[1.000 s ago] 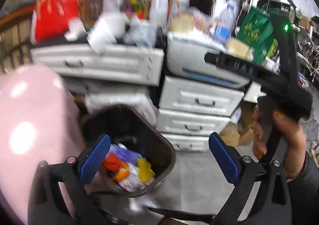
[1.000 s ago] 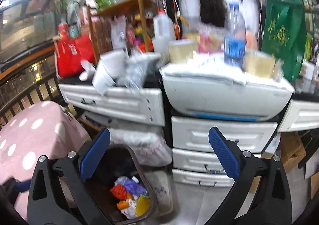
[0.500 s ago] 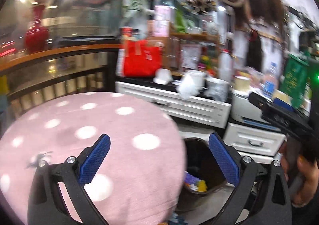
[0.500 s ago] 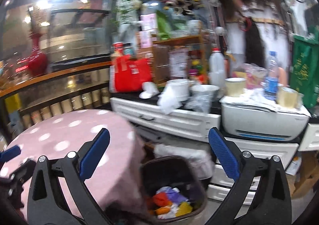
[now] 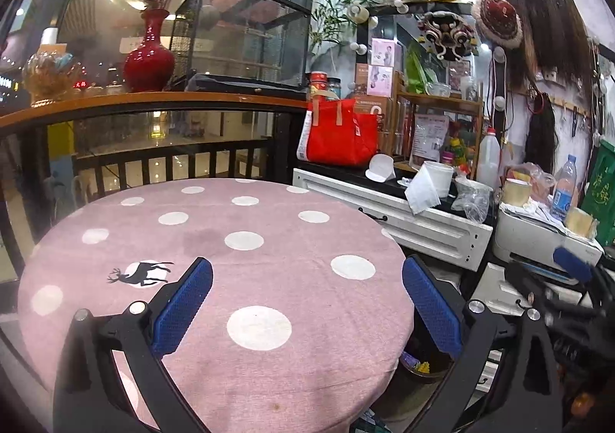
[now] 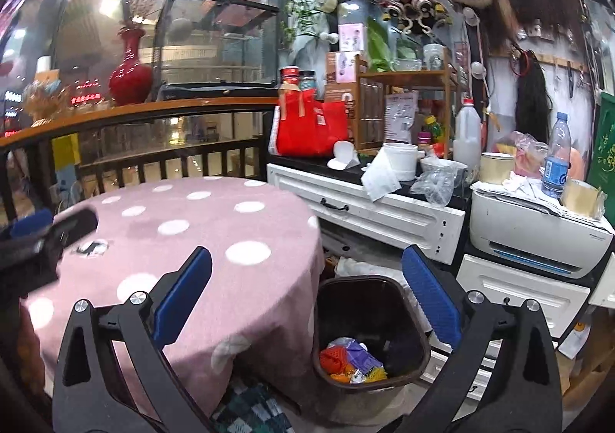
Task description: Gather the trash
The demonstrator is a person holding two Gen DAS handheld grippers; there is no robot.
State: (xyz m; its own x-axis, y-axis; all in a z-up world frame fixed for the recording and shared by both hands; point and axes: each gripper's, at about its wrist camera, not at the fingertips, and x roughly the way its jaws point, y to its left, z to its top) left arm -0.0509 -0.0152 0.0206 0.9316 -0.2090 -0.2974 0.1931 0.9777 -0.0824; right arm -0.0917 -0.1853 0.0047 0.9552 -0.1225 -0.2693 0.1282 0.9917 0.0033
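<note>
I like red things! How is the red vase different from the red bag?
The red vase is shiny and hard-looking with a narrow neck; the red bag looks soft, dull and boxy. The vase stands high on the wooden rail, while the bag sits lower on the dark cabinet top. The vase holds dried stems; the bag has tan handles. Both are red and upright.

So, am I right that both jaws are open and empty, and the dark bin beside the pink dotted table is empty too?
Not quite: the bin is not empty. The right wrist view shows colourful wrappers in its bottom. The rest holds: it stands beside the pink dotted table, and both jaws are open and empty.
</note>
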